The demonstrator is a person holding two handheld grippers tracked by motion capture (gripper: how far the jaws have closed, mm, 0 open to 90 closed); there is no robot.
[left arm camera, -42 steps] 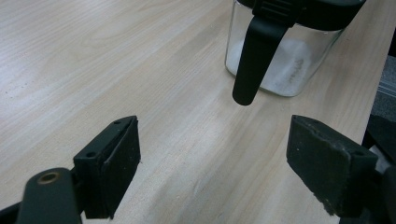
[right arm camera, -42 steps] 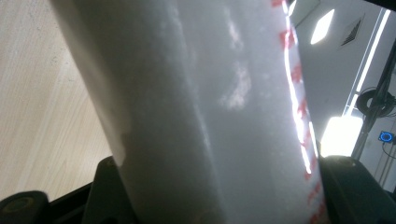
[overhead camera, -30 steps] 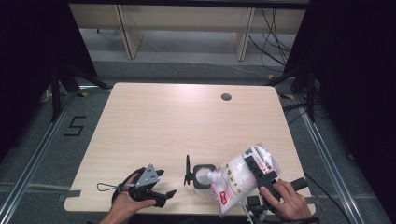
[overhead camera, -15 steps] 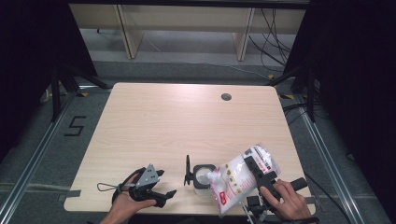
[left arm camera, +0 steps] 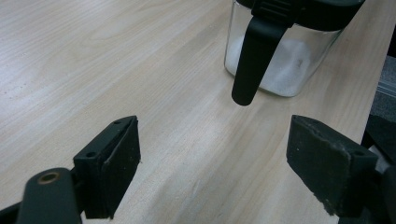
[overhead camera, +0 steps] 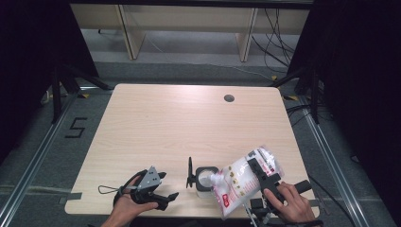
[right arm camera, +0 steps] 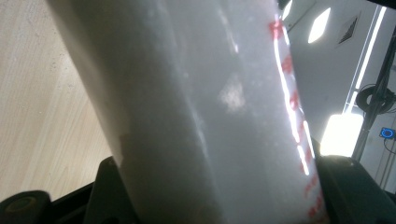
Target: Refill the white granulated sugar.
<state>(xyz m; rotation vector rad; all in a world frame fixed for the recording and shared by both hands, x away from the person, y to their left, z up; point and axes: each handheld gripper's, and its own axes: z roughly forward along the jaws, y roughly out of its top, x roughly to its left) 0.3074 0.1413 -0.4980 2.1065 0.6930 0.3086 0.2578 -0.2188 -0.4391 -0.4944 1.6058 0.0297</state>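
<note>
White grains already lie in the glass jar [overhead camera: 206, 178] near the table's [overhead camera: 189, 123] front edge, where from above my right gripper [overhead camera: 263, 176] clamps the tilted bag [overhead camera: 241, 182], its corner at the jar's mouth. My left gripper [left arm camera: 212, 161] stands wide open and empty, facing the jar [left arm camera: 280, 60], its lid flipped up. From my right gripper, the bag [right arm camera: 210, 112] sits squeezed between both jaws; I judge the pour is underway, not finished.

White bag [overhead camera: 241, 182] tilted, corner over open glass jar [overhead camera: 206, 178]
</note>
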